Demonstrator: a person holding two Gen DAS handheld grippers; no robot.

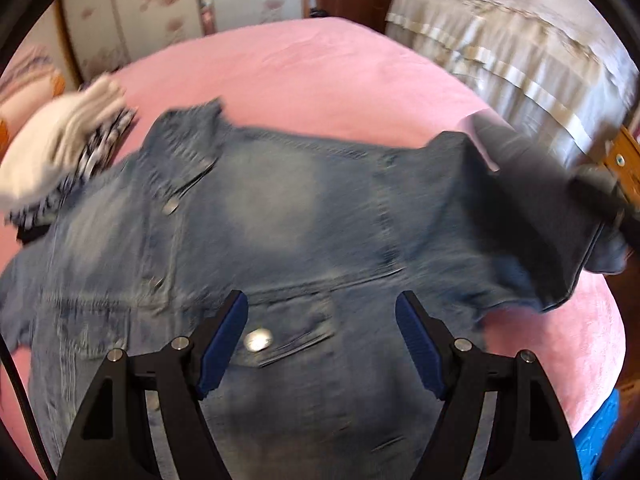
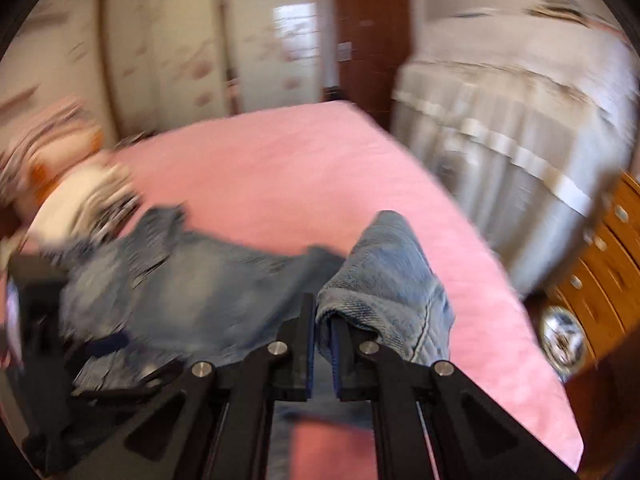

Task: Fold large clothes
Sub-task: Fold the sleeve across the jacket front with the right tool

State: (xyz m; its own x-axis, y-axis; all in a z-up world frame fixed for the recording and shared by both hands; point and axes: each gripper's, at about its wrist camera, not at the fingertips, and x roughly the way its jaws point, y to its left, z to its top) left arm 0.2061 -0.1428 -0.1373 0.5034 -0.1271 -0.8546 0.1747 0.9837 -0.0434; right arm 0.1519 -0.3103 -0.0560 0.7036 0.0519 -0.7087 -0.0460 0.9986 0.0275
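Note:
A faded blue denim jacket [image 1: 288, 216] lies spread on the pink bed [image 1: 304, 76]. My left gripper [image 1: 322, 320] is open, its blue pads apart above the jacket's chest pocket and metal button. My right gripper [image 2: 322, 320] is shut on a fold of the jacket's sleeve [image 2: 384, 264] and lifts it off the bed. In the left wrist view the right gripper [image 1: 600, 196] shows as a dark blur at the jacket's right end. In the right wrist view the left gripper [image 2: 108, 344] shows blurred at the lower left.
A pile of white and black-patterned clothes [image 1: 68, 144] lies at the bed's left edge. A beige covered piece of furniture [image 1: 512, 60] stands to the right. A wooden drawer unit [image 2: 600, 264] is at far right. Wardrobe doors [image 2: 180, 52] stand behind the bed.

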